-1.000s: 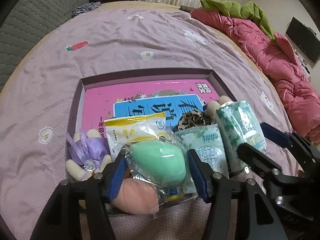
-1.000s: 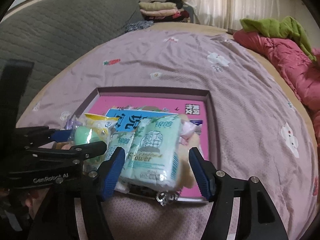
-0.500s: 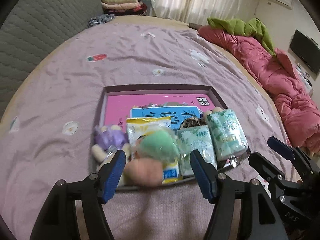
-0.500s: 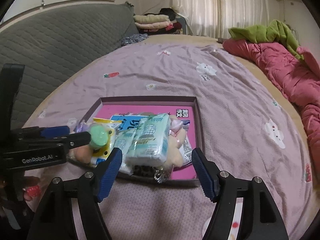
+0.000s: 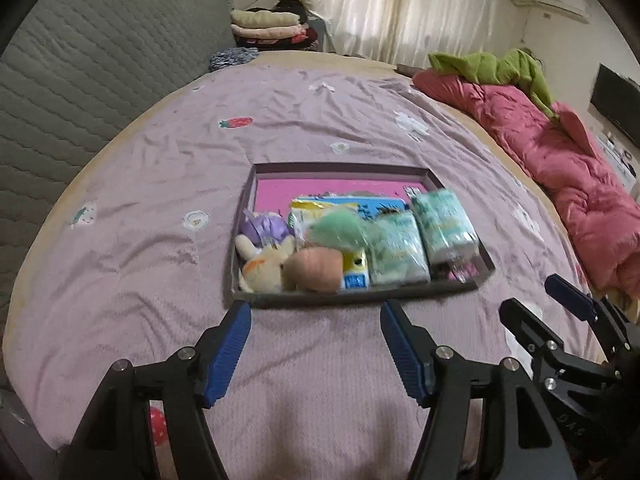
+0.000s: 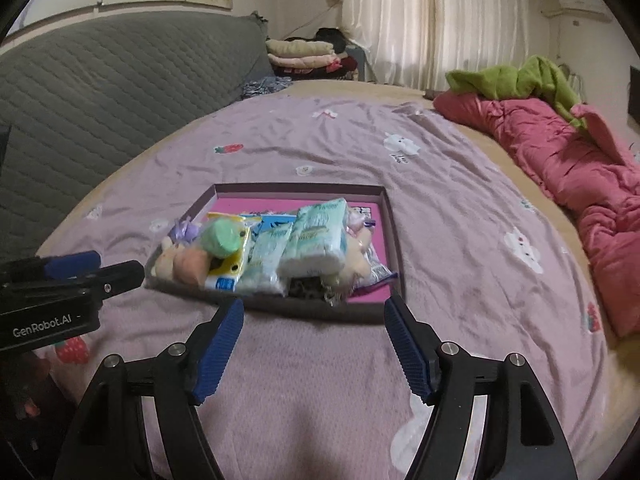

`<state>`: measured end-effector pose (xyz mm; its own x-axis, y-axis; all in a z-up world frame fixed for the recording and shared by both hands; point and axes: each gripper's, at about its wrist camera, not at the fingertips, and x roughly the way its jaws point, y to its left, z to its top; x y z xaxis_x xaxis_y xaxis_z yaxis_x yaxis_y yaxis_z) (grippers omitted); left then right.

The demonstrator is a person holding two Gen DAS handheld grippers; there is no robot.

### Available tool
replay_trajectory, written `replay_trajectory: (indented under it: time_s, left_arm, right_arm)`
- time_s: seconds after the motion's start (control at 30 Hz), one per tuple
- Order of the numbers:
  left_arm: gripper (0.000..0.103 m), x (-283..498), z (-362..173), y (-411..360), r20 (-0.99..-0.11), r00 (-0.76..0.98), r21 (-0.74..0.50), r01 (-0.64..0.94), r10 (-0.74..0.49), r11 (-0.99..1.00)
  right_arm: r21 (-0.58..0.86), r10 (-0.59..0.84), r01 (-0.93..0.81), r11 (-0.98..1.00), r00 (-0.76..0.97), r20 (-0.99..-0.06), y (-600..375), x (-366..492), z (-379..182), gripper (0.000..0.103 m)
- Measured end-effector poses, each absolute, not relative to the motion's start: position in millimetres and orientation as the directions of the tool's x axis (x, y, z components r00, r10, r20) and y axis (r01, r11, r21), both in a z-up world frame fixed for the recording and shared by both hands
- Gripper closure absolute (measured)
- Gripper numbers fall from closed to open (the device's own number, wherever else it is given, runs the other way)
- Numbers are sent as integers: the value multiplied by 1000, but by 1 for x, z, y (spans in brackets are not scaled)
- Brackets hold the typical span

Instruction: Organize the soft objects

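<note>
A shallow dark box [image 5: 340,300] [image 6: 304,190] with a pink floor lies on the purple bedsheet. It holds soft items along its near side: a green sponge [image 5: 338,228] [image 6: 224,236], a peach sponge [image 5: 316,268] [image 6: 190,264], tissue packs [image 5: 444,226] [image 6: 318,238], a purple plush [image 5: 266,230] and a cream plush [image 5: 264,268]. My left gripper [image 5: 316,346] is open and empty, short of the box's near edge. My right gripper [image 6: 314,346] is open and empty, also short of the box.
A pink quilt [image 5: 560,168] with a green garment [image 5: 500,66] lies along the bed's right side. A grey quilted headboard [image 5: 80,92] stands at the left. Folded clothes [image 5: 268,26] are stacked behind the bed. Bare sheet surrounds the box.
Both grippers have drawn back from the box toward me, open and empty. The sponges and tissue packs, earlier between the fingers, stay in the box.
</note>
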<state>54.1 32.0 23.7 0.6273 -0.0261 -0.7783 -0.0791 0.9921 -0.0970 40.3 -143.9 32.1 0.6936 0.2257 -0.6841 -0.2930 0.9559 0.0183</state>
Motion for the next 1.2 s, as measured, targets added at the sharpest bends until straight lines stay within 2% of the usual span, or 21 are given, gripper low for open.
replay_trajectory:
  time_s: [0.47, 1.2]
  left_arm:
    - [36, 19, 12, 26, -803, 596, -124, -114, -32, 986]
    - [36, 21, 0, 18, -821, 571, -111, -110, -28, 988]
  right_arm:
    - [12, 200, -265, 964, 697, -689, -154, 7, 32, 29]
    - [51, 223, -266, 963, 672, -706, -152, 9, 20, 28]
